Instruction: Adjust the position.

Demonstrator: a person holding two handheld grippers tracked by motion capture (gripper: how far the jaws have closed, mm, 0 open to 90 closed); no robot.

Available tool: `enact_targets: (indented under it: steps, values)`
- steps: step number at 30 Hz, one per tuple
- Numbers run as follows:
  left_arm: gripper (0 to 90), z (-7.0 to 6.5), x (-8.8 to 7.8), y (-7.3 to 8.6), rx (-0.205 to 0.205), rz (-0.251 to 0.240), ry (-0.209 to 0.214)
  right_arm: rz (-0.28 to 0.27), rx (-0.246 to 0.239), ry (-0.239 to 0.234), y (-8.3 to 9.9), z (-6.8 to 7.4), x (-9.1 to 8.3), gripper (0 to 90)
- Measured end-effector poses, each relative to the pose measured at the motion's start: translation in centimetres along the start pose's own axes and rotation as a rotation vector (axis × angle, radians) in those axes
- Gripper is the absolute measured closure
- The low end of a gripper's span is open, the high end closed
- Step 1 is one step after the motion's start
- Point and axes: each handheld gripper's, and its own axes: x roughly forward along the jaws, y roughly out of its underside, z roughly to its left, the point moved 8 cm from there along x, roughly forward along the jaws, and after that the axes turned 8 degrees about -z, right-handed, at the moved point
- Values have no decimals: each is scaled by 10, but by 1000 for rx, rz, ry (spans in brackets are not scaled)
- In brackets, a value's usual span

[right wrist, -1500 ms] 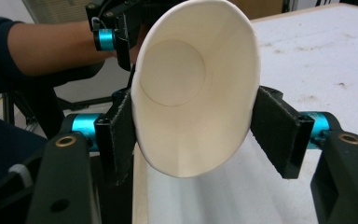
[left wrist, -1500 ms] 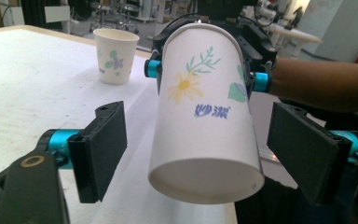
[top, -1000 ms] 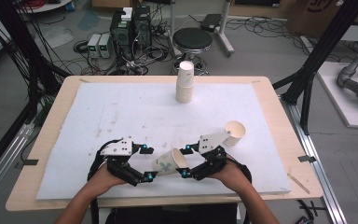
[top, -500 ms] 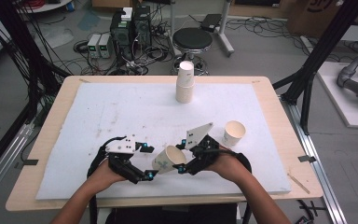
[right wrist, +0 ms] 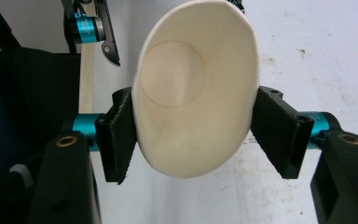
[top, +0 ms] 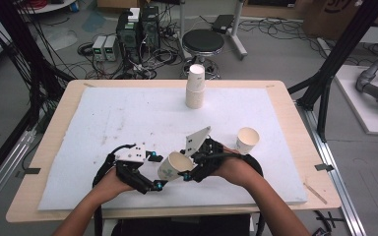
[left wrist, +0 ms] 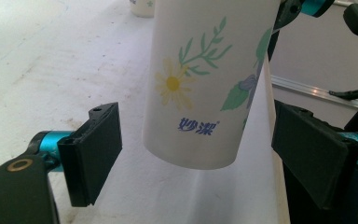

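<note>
A white paper cup (top: 173, 166) with a daisy print is held off the mat, tipped on its side with its mouth toward my right gripper (top: 186, 170). That gripper is shut on the cup (right wrist: 196, 93); its pads (right wrist: 116, 135) squeeze the rim into an oval. My left gripper (top: 156, 171) stands open around the cup's base (left wrist: 200, 84). There is a gap on both sides between its pads (left wrist: 93, 149) and the cup wall.
A stack of paper cups (top: 195, 86) stands upside down at the far middle of the white foam mat (top: 103, 113). One upright cup (top: 247, 139) stands right of my right hand. The wooden table edge (top: 295, 118) borders the mat.
My right gripper has risen and swung left with the cup, away from the single upright cup. The left gripper has stayed where it was.
</note>
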Motion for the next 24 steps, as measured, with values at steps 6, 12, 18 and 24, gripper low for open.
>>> enact_targets:
  steps: [6,12,18,24]
  values:
    - [160,1,2,-3,17,13,2,39,-27,-6,-6,0,4,351]
    - [171,0,4,-5,18,18,11,67,-56,-20,-11,1,9,347]
    - [210,-2,7,-5,22,31,32,90,-83,-28,-15,3,13,347]
    - [258,-2,9,-5,21,45,45,116,-87,-38,-14,5,15,345]
